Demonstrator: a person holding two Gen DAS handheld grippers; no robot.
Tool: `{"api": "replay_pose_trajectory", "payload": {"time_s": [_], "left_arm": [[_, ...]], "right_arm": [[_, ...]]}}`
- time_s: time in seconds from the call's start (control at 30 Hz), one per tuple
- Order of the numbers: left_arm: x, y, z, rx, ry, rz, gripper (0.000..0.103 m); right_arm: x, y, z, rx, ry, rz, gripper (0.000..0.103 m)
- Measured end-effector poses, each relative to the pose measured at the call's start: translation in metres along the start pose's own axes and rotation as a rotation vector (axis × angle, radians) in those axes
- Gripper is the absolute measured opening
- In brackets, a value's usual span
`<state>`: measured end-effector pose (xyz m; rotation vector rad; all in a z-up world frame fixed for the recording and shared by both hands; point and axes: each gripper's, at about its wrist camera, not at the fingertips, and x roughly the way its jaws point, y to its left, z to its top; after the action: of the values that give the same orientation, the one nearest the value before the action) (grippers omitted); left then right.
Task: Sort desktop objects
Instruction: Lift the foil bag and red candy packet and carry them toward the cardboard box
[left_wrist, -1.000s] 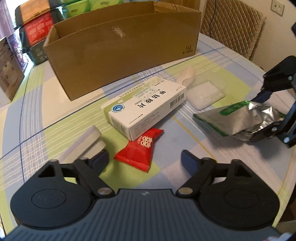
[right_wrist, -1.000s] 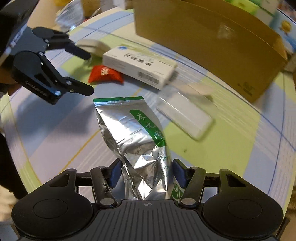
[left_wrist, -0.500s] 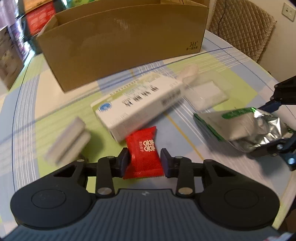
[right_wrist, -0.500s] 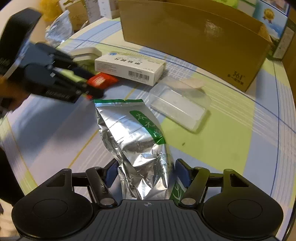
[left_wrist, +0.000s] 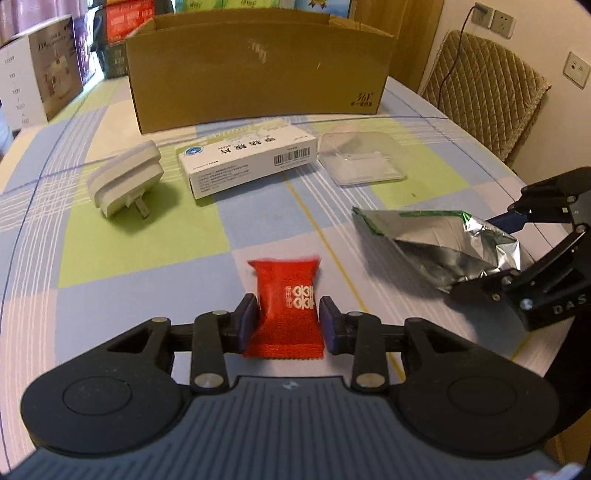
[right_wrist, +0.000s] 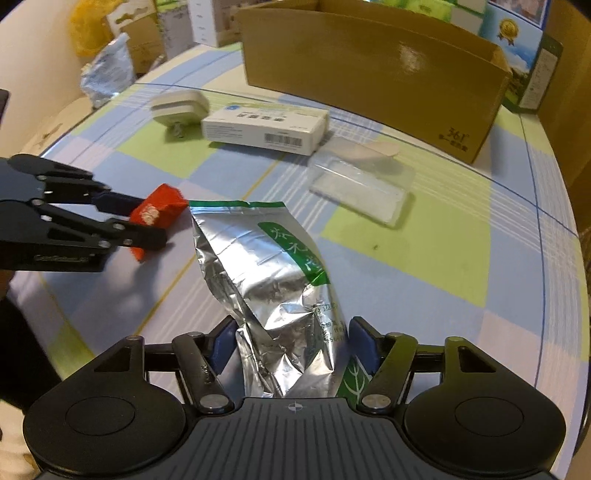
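Fingers (left_wrist: 248, 322) of the left gripper (left_wrist: 287, 321) pinch a red candy packet (left_wrist: 286, 308) from both sides, low in the centre of the left wrist view; the packet seems lifted a little above the checked surface (left_wrist: 147, 229). In the right wrist view, the right gripper (right_wrist: 291, 345) has its blue pads (right_wrist: 360, 341) pressed on the lower end of a silver foil pouch with a green stripe (right_wrist: 266, 266), which reaches up to the middle of the frame. At the left edge of that view the packet shows between the left fingers, just beside the top corner of the pouch. Behind them on the surface lie a white medicine box (left_wrist: 247, 164), a white plug adapter (left_wrist: 127, 181) to its left and a clear plastic tray (left_wrist: 360, 162) to its right. An open cardboard box (left_wrist: 258, 70) stands at the top of the frame.
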<state>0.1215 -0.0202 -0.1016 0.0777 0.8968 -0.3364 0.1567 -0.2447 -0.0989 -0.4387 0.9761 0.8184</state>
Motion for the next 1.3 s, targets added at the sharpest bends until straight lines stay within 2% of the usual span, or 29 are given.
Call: {"api": "replay_pose_trajectory", "payload": {"time_s": [0.07, 0.1, 0.2, 0.27, 0.33, 0.43, 0.6, 0.67, 0.73, 0.77, 0.97, 1.1, 1.3], "left_arm": [[0.0, -0.005, -0.002, 0.043, -0.009, 0.005, 0.034], [0.001, -0.007, -0.003, 0.061, -0.014, 0.008, 0.037], [0.002, -0.01, -0.007, 0.084, -0.036, 0.024, 0.043], [0.003, -0.011, -0.008, 0.078, -0.046, 0.022, 0.044], [0.003, -0.012, -0.008, 0.08, -0.053, 0.025, 0.045], [0.004, -0.012, -0.009, 0.071, -0.061, 0.031, 0.045], [0.006, -0.012, -0.008, 0.062, -0.068, 0.046, 0.045], [0.006, -0.012, -0.007, 0.062, -0.067, 0.047, 0.041], [0.005, -0.014, -0.007, 0.074, -0.069, 0.044, 0.027], [0.005, -0.015, -0.007, 0.085, -0.071, 0.044, 0.027], [0.003, -0.021, -0.009, 0.118, -0.082, 0.06, 0.022], [-0.002, -0.022, -0.008, 0.1, -0.101, 0.039, 0.022], [-0.005, -0.027, -0.005, 0.084, -0.105, 0.018, 0.021]], "right_arm": [[0.0, 0.003, -0.002, -0.044, -0.009, 0.006, 0.079], [0.001, 0.005, -0.002, -0.077, -0.01, 0.005, 0.081], [0.007, 0.013, -0.004, -0.189, -0.008, -0.009, 0.082], [0.012, 0.013, -0.006, -0.226, -0.012, -0.009, 0.082], [0.014, 0.009, -0.004, -0.185, -0.004, 0.013, 0.082], [0.015, 0.001, -0.003, -0.1, 0.002, 0.045, 0.076], [0.011, 0.003, -0.007, -0.06, -0.021, 0.031, 0.069], [0.01, 0.002, -0.006, -0.034, -0.03, 0.018, 0.064], [0.008, 0.0, -0.006, -0.002, -0.04, 0.01, 0.06], [0.008, 0.001, -0.007, 0.008, -0.044, 0.006, 0.059], [0.003, 0.001, -0.009, 0.105, -0.081, -0.02, 0.054], [-0.003, -0.005, -0.01, 0.208, -0.092, -0.009, 0.052], [-0.015, -0.014, -0.015, 0.319, -0.092, -0.039, 0.052]]}}
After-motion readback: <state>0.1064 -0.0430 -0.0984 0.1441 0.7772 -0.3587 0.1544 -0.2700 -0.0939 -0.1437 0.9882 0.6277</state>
